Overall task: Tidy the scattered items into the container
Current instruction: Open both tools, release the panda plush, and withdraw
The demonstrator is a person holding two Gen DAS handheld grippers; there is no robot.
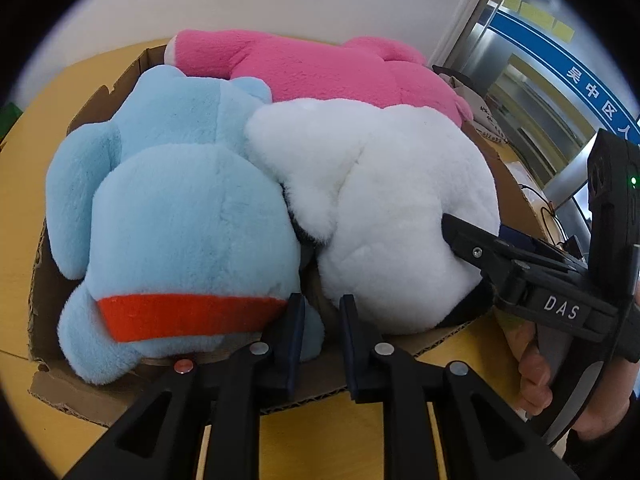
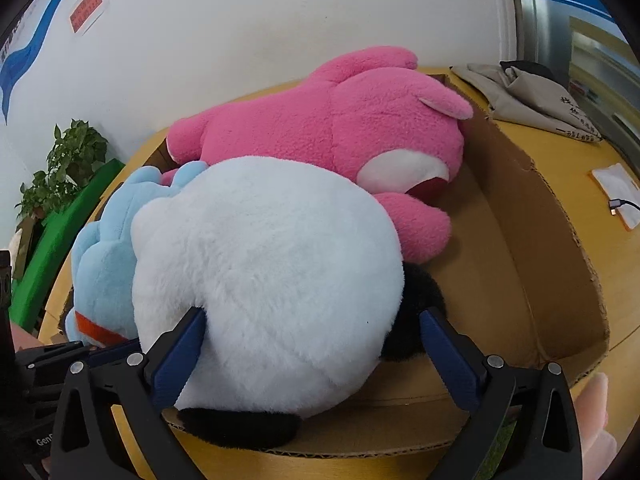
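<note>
An open cardboard box (image 1: 90, 110) on a yellow table holds three plush toys: a light blue one with an orange band (image 1: 180, 220), a white one with black parts (image 1: 392, 208) and a pink one (image 1: 320, 68) at the back. My left gripper (image 1: 322, 304) hangs over the box's near rim between the blue and white toys, its jaws a narrow gap apart with nothing in them. My right gripper (image 2: 313, 318) stands wide open astride the white plush (image 2: 260, 264). Its left finger (image 2: 180, 352) brushes the fur and its right finger (image 2: 448, 356) is beside a black limb.
The right part of the box (image 2: 520, 248) has bare floor. Beyond it on the table (image 2: 560, 152) lie a beige cloth bag (image 2: 532, 96) and a white pad with a cable (image 2: 616, 192). A potted plant (image 2: 64, 160) stands at the left. A hand (image 1: 536, 372) holds the right gripper's handle.
</note>
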